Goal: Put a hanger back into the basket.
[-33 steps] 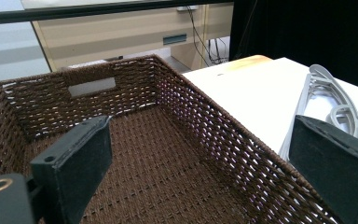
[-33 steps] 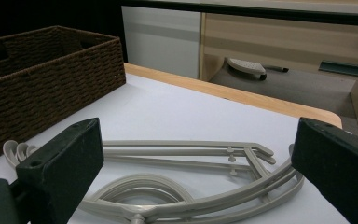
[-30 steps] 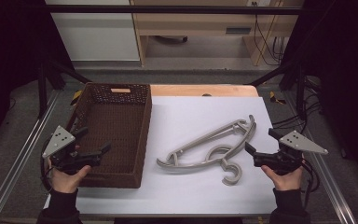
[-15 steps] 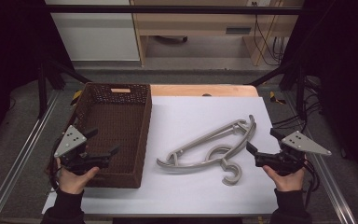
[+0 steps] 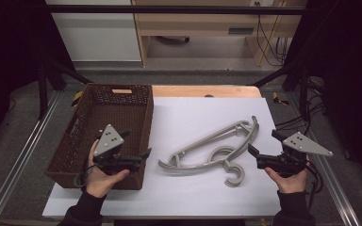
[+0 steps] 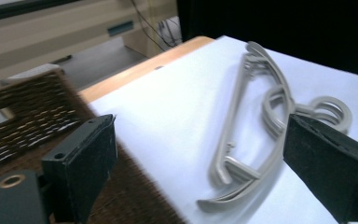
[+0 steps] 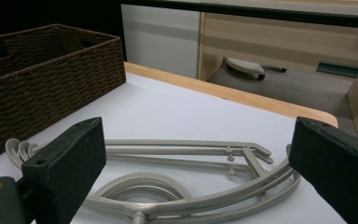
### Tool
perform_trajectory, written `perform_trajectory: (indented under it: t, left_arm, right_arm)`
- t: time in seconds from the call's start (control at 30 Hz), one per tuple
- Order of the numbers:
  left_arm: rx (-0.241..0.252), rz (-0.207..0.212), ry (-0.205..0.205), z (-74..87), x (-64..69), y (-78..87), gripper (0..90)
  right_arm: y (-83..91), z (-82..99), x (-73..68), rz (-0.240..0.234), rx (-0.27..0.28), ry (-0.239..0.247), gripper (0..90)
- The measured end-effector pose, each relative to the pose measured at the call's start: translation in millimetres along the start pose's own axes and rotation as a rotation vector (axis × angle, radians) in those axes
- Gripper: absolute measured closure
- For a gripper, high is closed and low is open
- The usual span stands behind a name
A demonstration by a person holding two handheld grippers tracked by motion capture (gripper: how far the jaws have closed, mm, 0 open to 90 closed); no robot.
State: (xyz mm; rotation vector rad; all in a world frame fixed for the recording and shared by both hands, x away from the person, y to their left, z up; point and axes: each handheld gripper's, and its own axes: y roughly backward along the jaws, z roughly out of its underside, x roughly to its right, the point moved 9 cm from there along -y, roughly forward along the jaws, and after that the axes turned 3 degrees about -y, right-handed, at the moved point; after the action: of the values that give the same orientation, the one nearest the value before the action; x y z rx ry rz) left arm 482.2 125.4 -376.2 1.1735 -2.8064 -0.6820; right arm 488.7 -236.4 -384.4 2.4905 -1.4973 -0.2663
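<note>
Nearest the person, the left hand-held gripper [image 5: 143, 154] hovered over the near right corner of the basket [image 5: 70, 155], jaws spread wide and holding nothing, pointed across toward the hangers [image 5: 212, 150]. It looked poised there so it could swing off the basket and reach the hangers' near tip. The right hand-held gripper [image 5: 253, 155] hung just above the surface [image 5: 188, 113] at its right side, jaws likewise released and empty, aimed leftward at the same pile.

The hangers, grey plastic and stacked one on another, lay flat on the white surface between the two hand-held grippers, just right of the basket and apart from it. Their hooks [image 5: 233, 175] curled toward the person, just beside the right hand-held gripper's tips but not touching them. In the right gripper view the hangers [image 7: 191, 186] sat framed between the open jaws, low and close. In the left gripper view they [image 6: 261, 135] lay farther off.

Beyond, the basket stretched away toward the wooden edge [image 5: 202, 90], probably waiting to receive the hangers.
</note>
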Motion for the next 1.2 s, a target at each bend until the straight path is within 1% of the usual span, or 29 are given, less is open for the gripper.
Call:
perform_trajectory:
  t: [0.03,0.07,0.1,0.13,0.23,0.33,0.37,0.4,0.43,0.47,0.53,0.63,0.73,0.77,0.8,0.83,0.87,0.93,0.97,1.03,1.07,1.13,1.17,1.2]
  left_arm:
    - [0.0,0.0,0.0,0.0,0.0,0.0,9.8]
    - [-0.019,0.026,-0.027,-2.1,12.4,-11.0,10.1]
    - [-0.021,0.036,-0.029,-3.2,16.9,-15.0,10.2]
    - [-0.021,0.036,-0.029,-3.2,16.9,-15.0,10.3]
    - [-0.041,0.072,-0.054,-6.3,34.7,-32.6,10.5]
    - [-0.061,0.099,-0.073,-7.0,47.6,-47.0,10.8]
    - [-0.079,0.112,-0.085,-6.1,55.3,-56.4,10.9]
    - [-0.079,0.112,-0.085,-6.1,55.3,-56.4,11.0]
    - [-0.093,0.127,-0.09,-4.6,61.7,-64.4,11.3]
    - [-0.093,0.127,-0.09,-4.6,61.7,-64.4,11.4]
    - [-0.116,0.142,-0.103,-1.7,69.4,-74.4,12.0]
    - [-0.126,0.149,-0.112,-0.1,73.7,-79.7,13.2]
    - [-0.147,0.168,-0.129,2.7,79.8,-89.3,15.7]
    - [-0.164,0.18,-0.135,5.0,83.1,-94.6,16.6]
    - [-0.164,0.18,-0.135,5.0,83.1,-94.6,17.2]
    - [-0.176,0.183,-0.143,6.8,85.2,-99.1,17.5]
    - [-0.205,0.187,-0.169,10.2,88.0,-105.8,18.0]
    - [-0.213,0.19,-0.173,11.2,89.6,-108.5,19.6]
    - [-0.237,0.205,-0.187,14.0,94.1,-116.2,20.9]
    - [-0.264,0.216,-0.207,17.1,98.2,-124.3,22.5]
    - [-0.264,0.216,-0.207,17.1,98.2,-124.3,23.5]
    - [-0.309,0.228,-0.252,21.8,104.4,-136.0,25.3]
    - [-0.318,0.231,-0.262,22.9,106.8,-140.2,26.2]
    - [-0.318,0.231,-0.262,22.9,106.8,-140.2,27.0]
  right_arm:
    - [-0.1,0.1,-0.3,0.0,0.0,-0.002,4.2]
    - [-0.3,0.3,-0.6,-0.001,-0.001,-0.003,4.2]
    - [-0.5,0.7,-0.7,-0.002,-0.005,0.002,4.3]
    - [-0.5,0.7,-0.7,-0.002,-0.005,0.002,4.3]
    - [-0.9,1.1,-1.7,-0.004,-0.007,0.001,4.5]
    - [-0.8,0.9,-1.6,-0.006,-0.005,0.0,4.7]
    - [-0.6,1.1,-1.4,-0.005,-0.009,0.0,4.7]
    - [-0.6,1.1,-1.4,-0.005,-0.009,0.0,4.7]
    - [-0.3,1.3,-1.1,-0.005,-0.01,0.001,4.7]
    - [-0.3,1.3,-1.1,-0.005,-0.01,0.001,4.7]
    - [0.5,0.8,-1.1,-0.006,-0.007,-0.004,4.8]
    - [0.9,0.4,-0.5,-0.007,-0.004,-0.002,4.9]
    - [1.3,0.2,-0.2,-0.005,-0.004,-0.005,5.0]
    - [1.2,0.4,-0.4,-0.006,-0.006,-0.002,5.1]
    - [1.2,0.4,-0.4,-0.006,-0.006,-0.002,5.1]
    - [1.2,0.5,-0.8,-0.006,-0.009,-0.003,5.2]
    - [1.1,0.4,-0.7,-0.006,-0.009,-0.002,5.2]
    - [0.8,0.6,-0.7,-0.005,-0.011,-0.003,5.3]
    - [0.4,1.5,-0.6,-0.002,-0.016,0.002,5.4]
    - [0.1,1.8,-0.9,0.001,-0.019,0.003,5.5]
    - [0.1,1.8,-0.9,0.001,-0.019,0.003,5.5]
    - [0.0,1.8,-1.0,-0.003,-0.019,0.007,5.9]
    - [0.0,1.8,-0.9,-0.004,-0.02,0.006,5.9]
    - [-0.1,1.9,-0.8,-0.002,-0.021,0.003,5.9]
